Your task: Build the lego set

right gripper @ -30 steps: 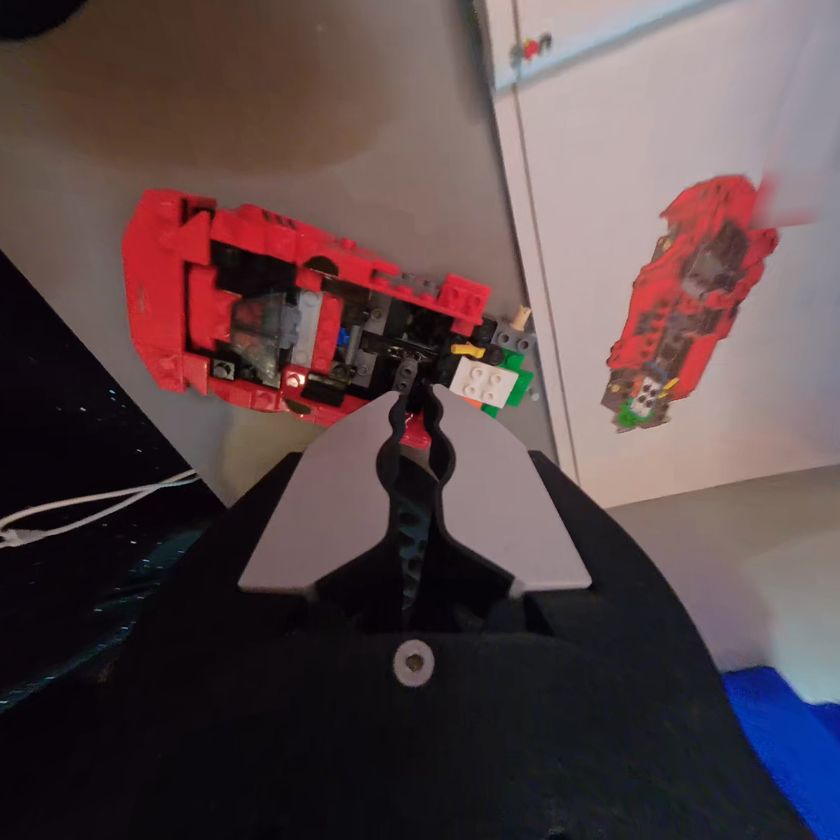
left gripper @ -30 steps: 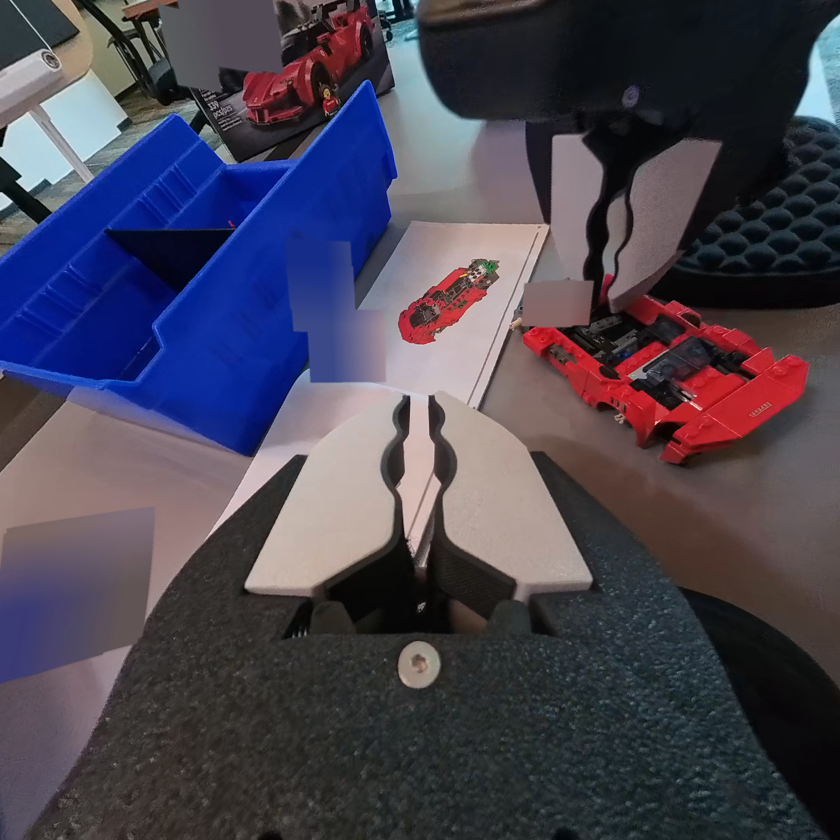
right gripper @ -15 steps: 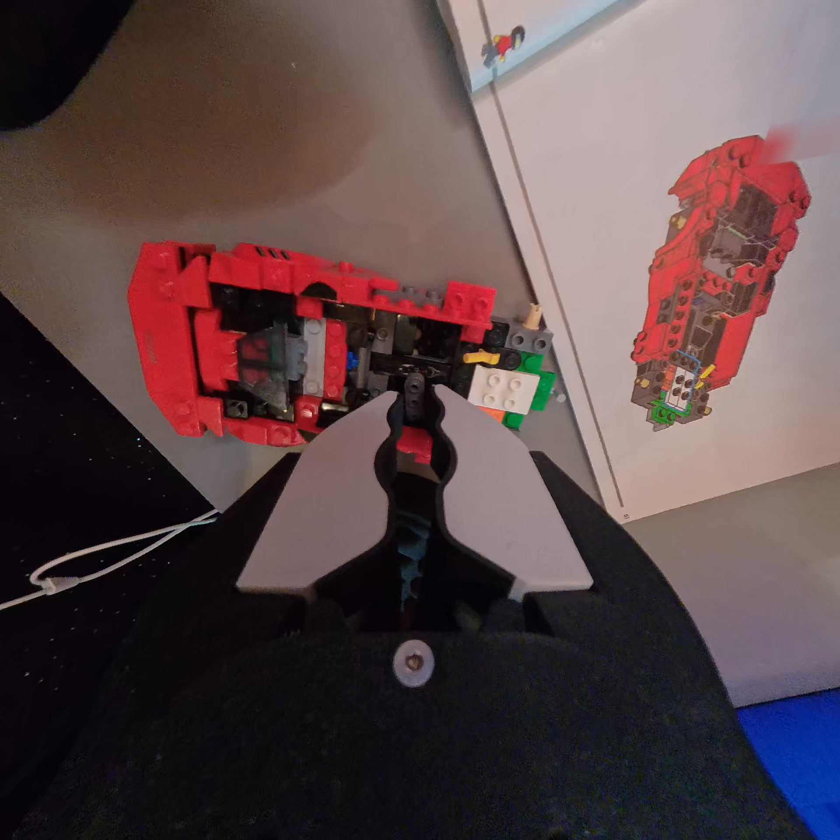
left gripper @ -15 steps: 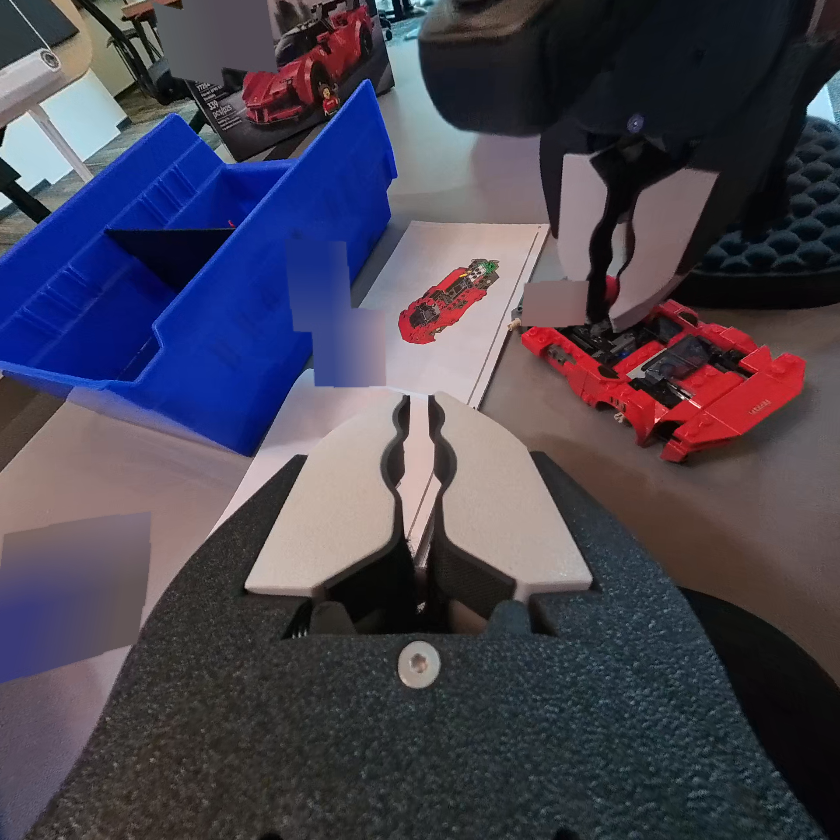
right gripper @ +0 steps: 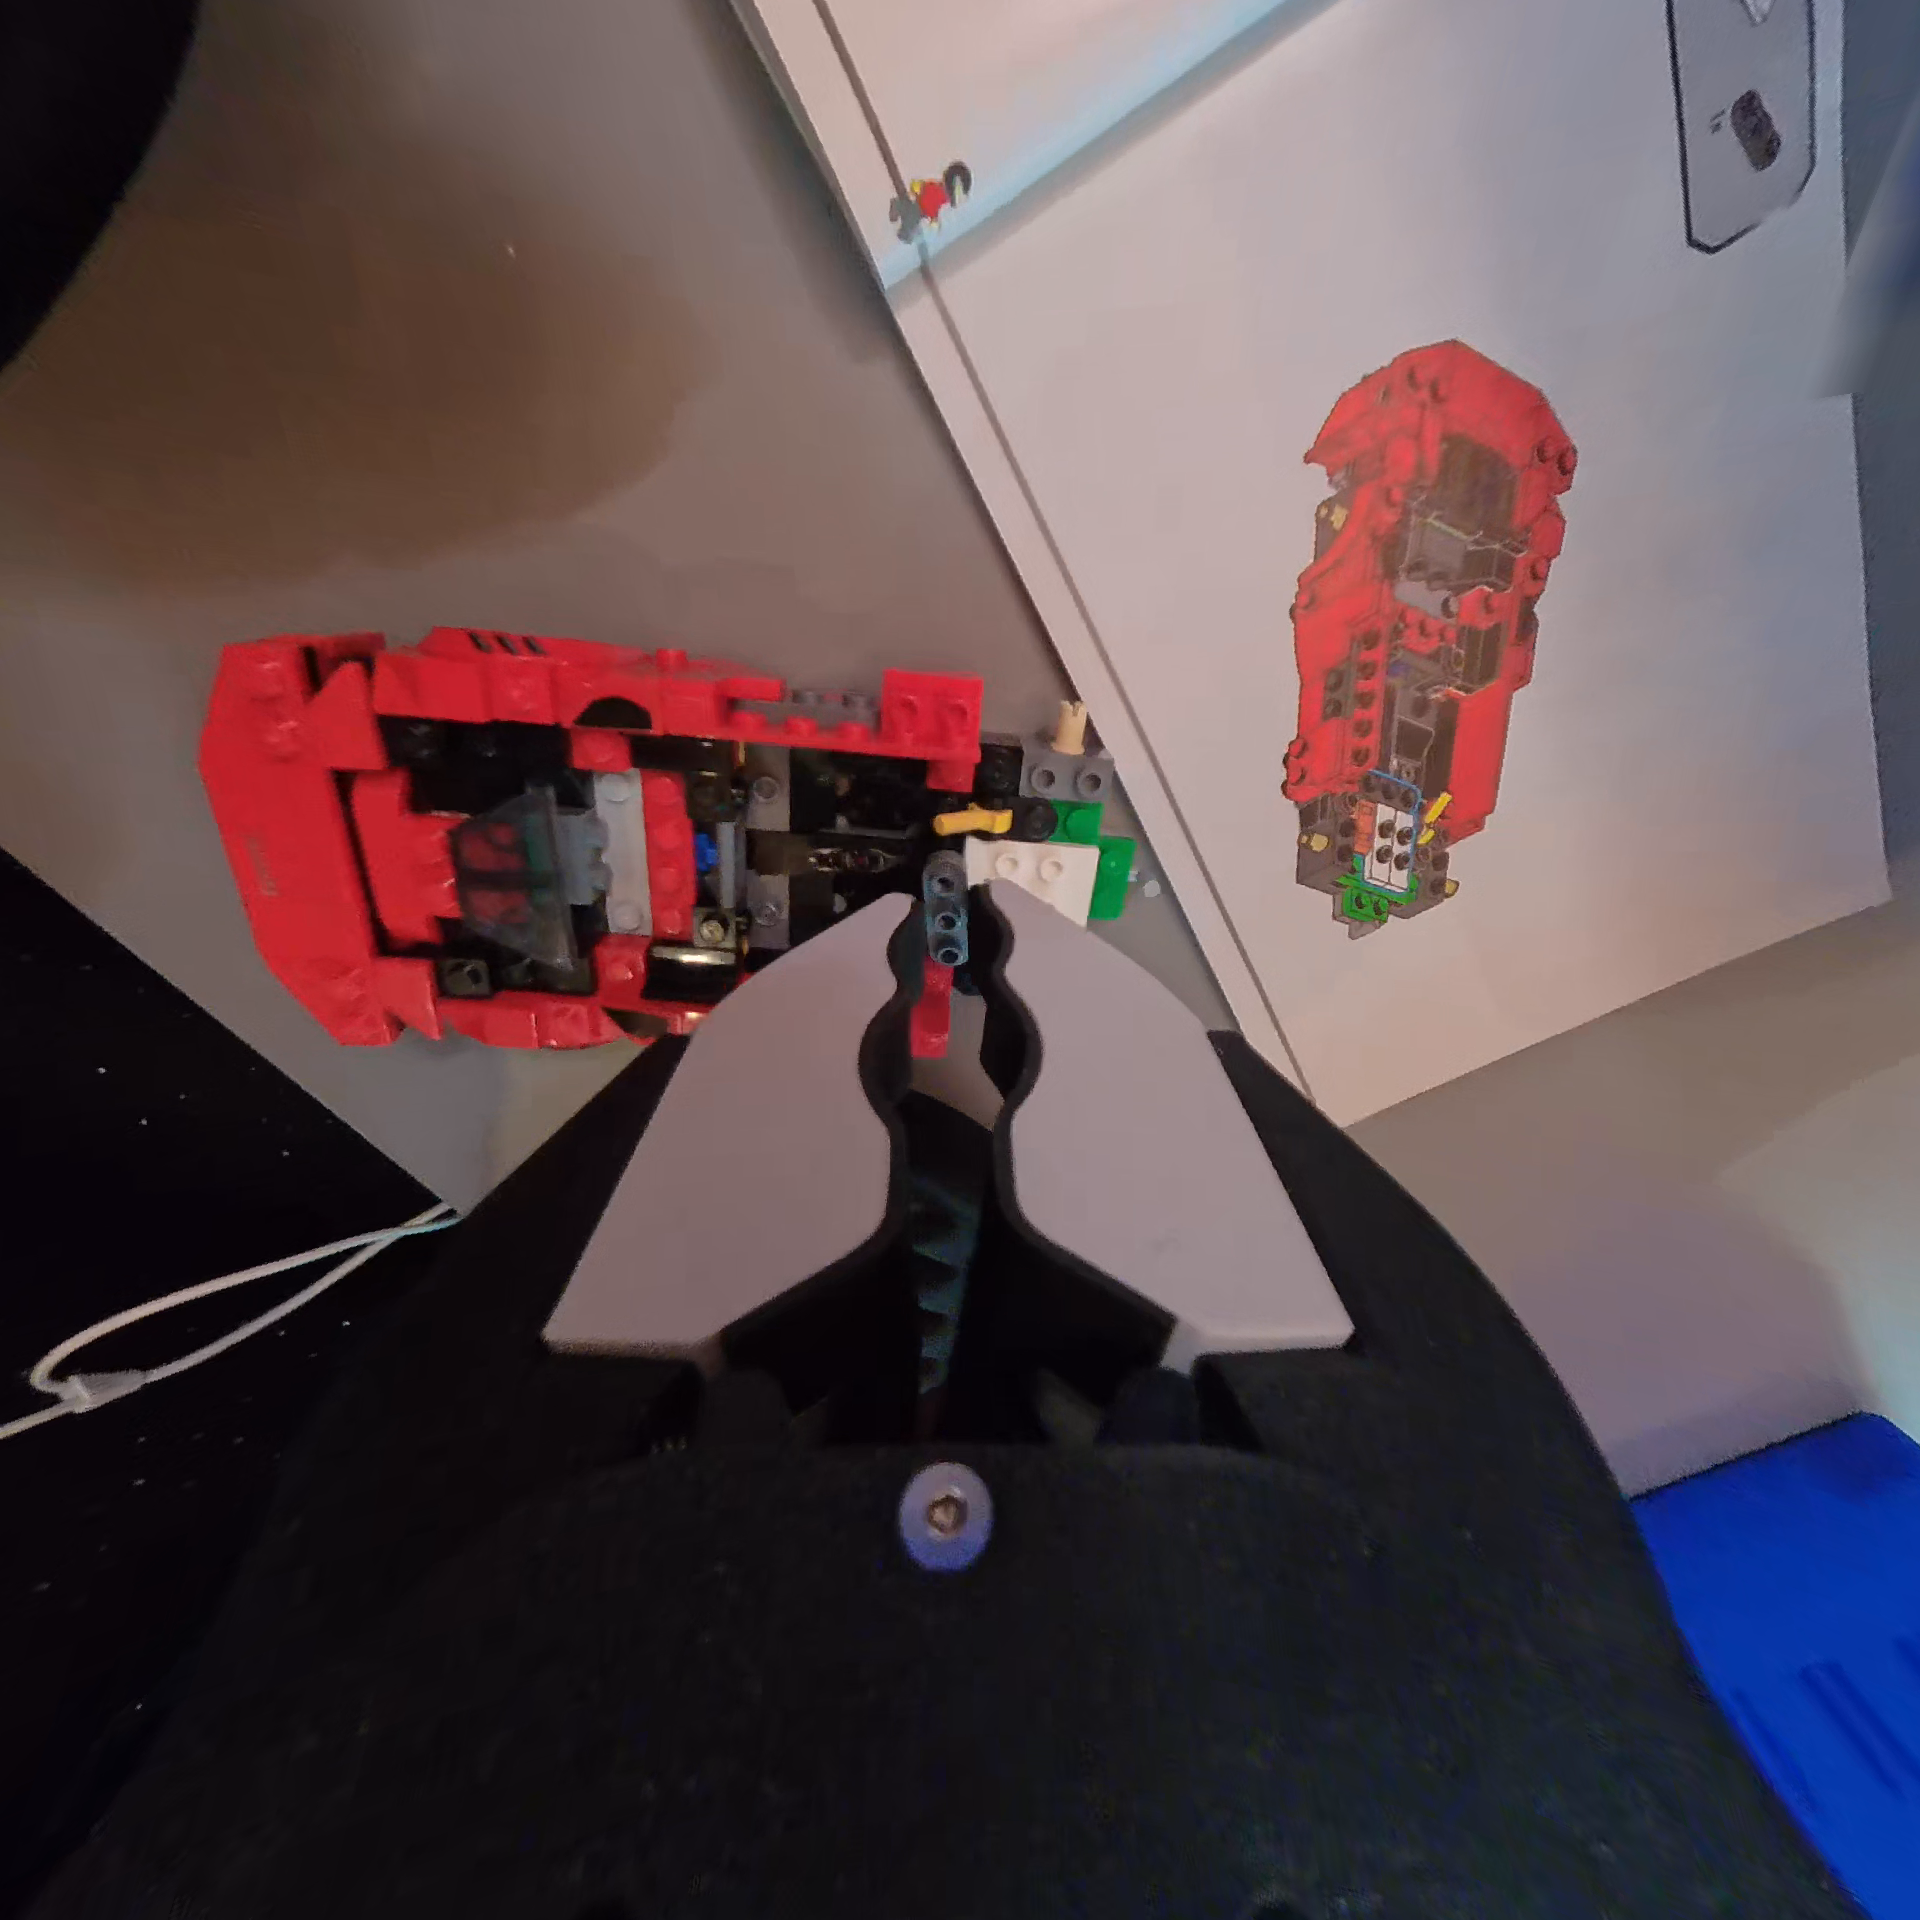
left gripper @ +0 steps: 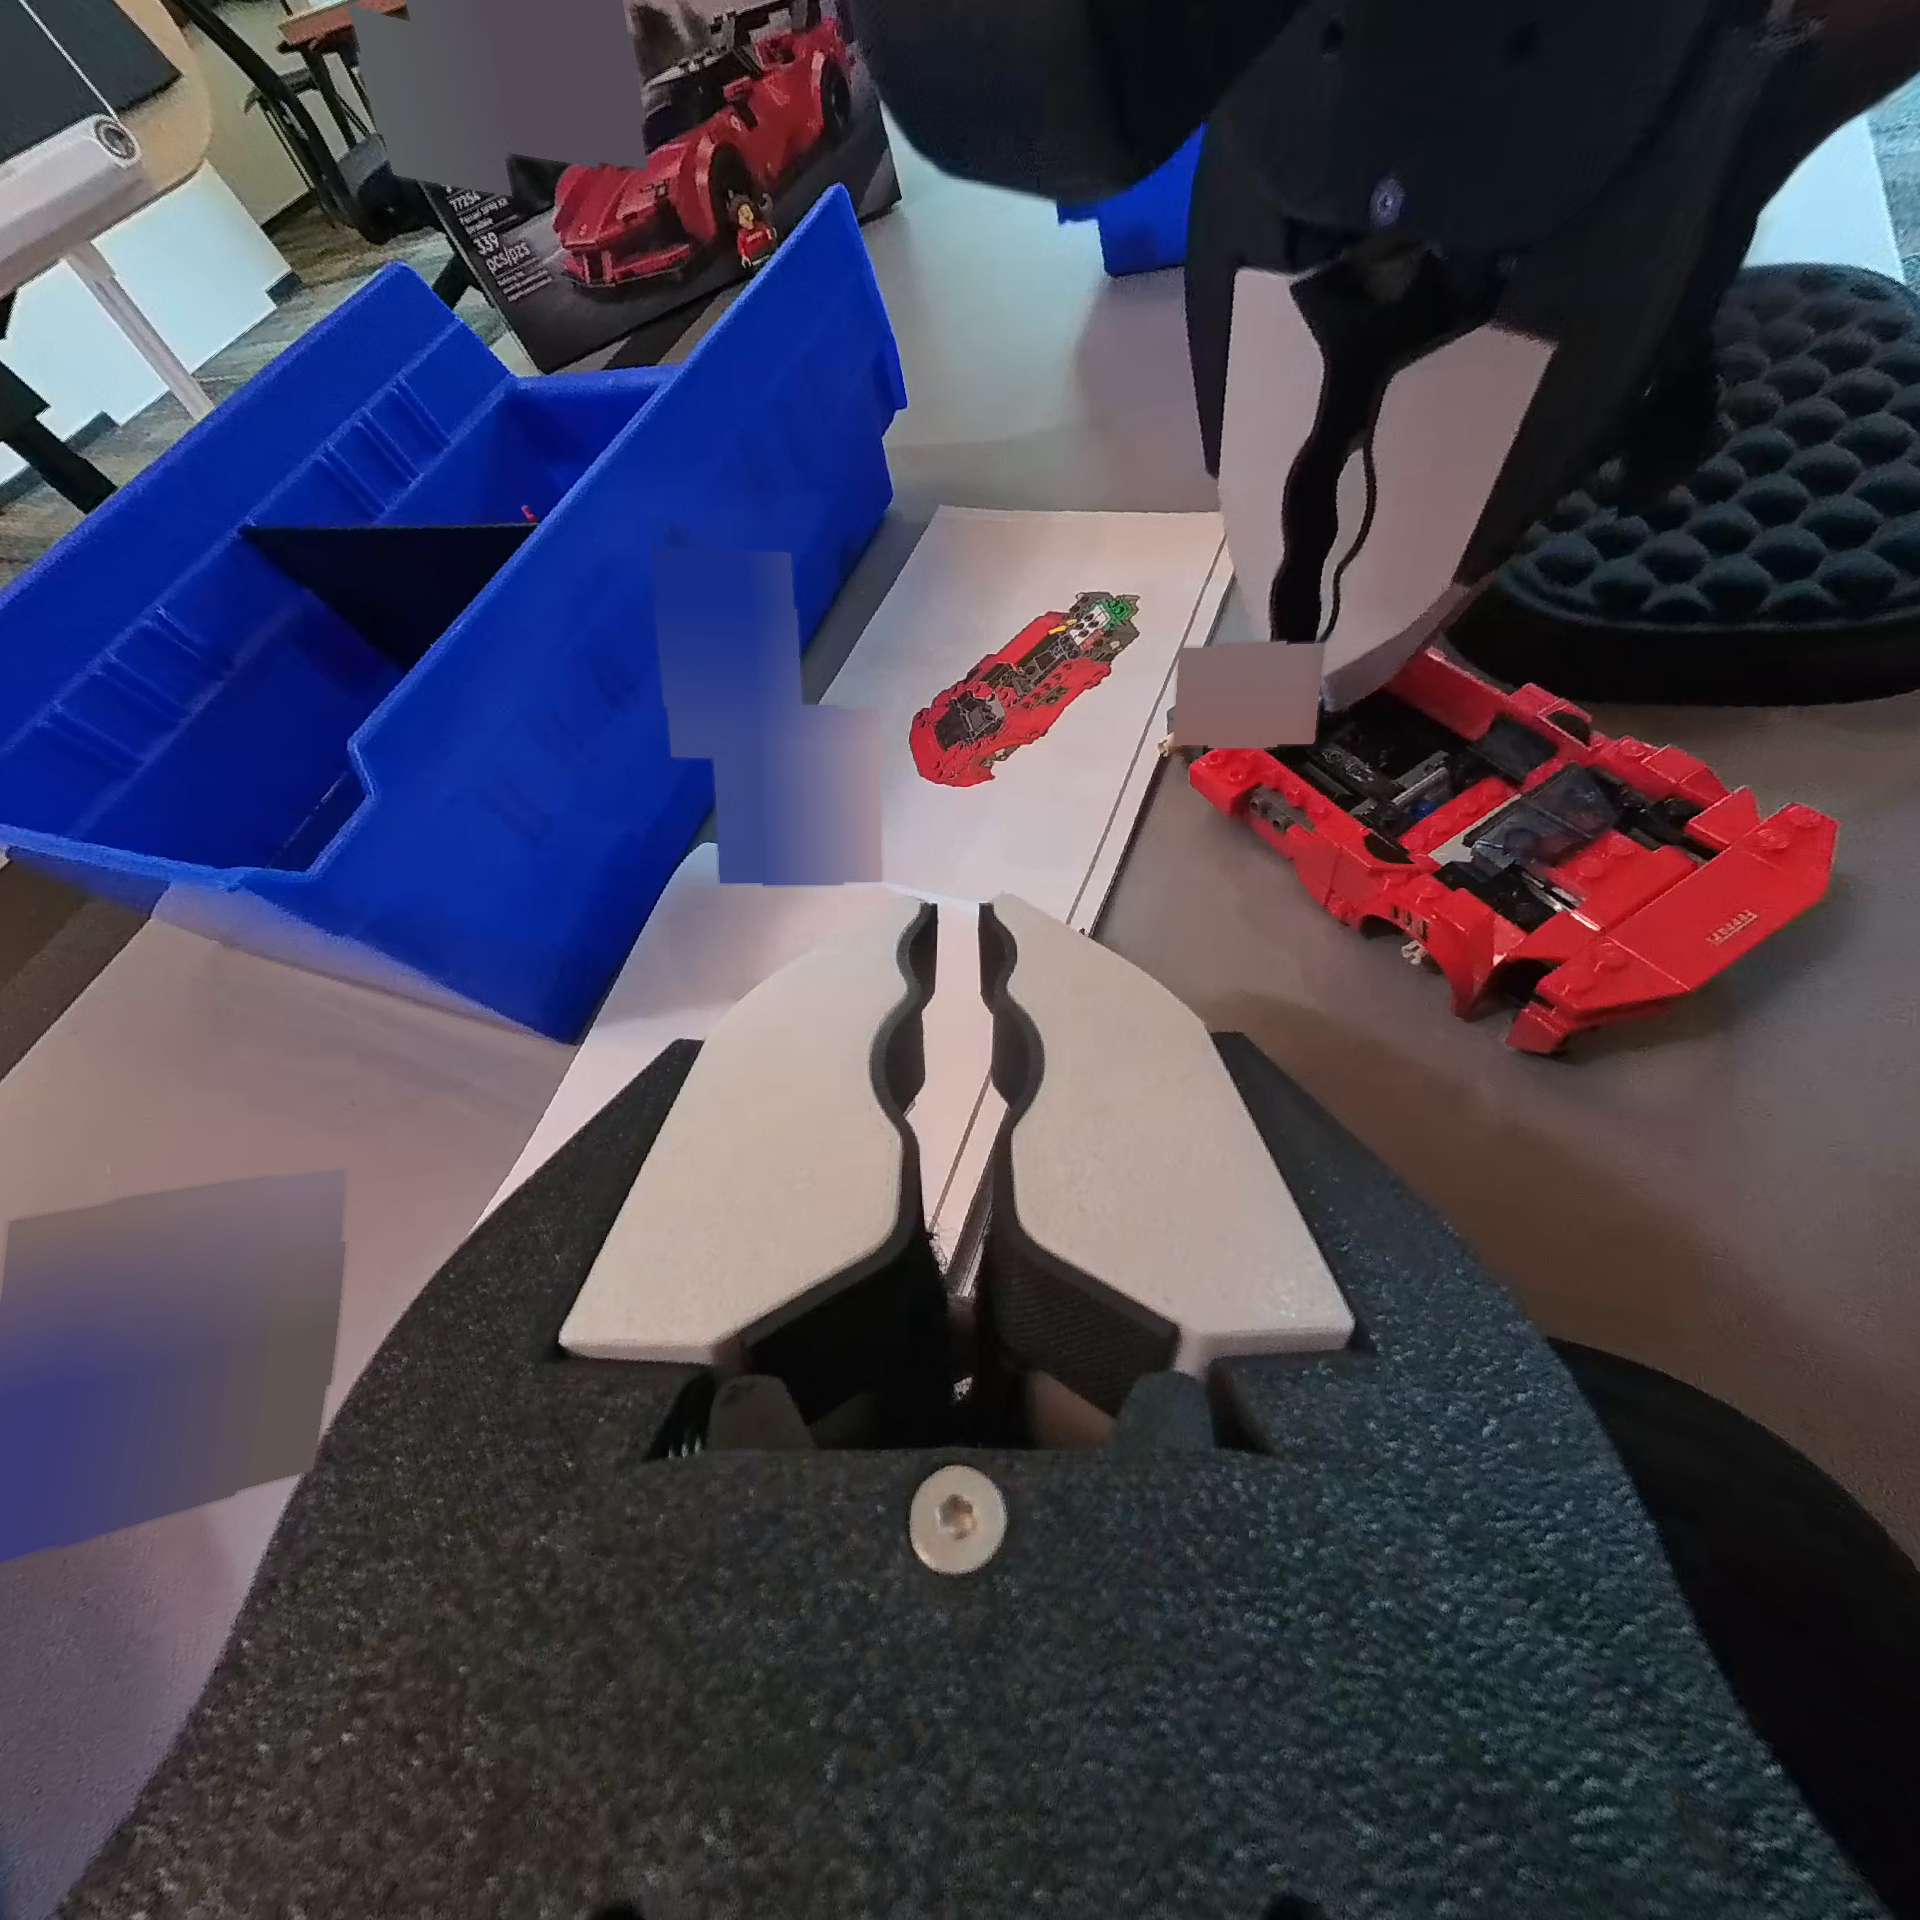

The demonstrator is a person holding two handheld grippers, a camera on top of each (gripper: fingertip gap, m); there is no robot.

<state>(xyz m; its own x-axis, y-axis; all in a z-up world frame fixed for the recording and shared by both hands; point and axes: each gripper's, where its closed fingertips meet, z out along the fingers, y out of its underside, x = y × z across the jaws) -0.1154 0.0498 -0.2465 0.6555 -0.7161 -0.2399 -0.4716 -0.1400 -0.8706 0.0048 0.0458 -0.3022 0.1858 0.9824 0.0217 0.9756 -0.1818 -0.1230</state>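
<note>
A partly built red lego car point(right gripper: 499, 707) lies on the grey table; it also shows in the left wrist view point(left gripper: 1662, 883). Its rear end has white and green bricks point(right gripper: 1039, 868). My right gripper point(right gripper: 951, 909) is shut on a small dark grey piece with holes point(right gripper: 943, 902), held right over the car's rear, beside the white brick. In the left wrist view the right gripper point(left gripper: 1330, 634) points down onto the car's rear. My left gripper point(left gripper: 956, 914) is shut and empty, low over the instruction sheet point(left gripper: 1039, 582).
A blue bin point(left gripper: 468, 810) stands at the left, with the lego box point(left gripper: 727, 177) behind it. The instruction sheet point(right gripper: 1247, 520) lies beside the car. A black dimpled pad point(left gripper: 1766, 468) lies behind the car. A white cable point(right gripper: 208, 1309) runs over a black mat. The tips of one gripper are about 12 cm away from the tips of the other.
My right gripper has shifted along the car toward its rear, so the grey piece sits closer to the white brick. The left gripper has not moved.
</note>
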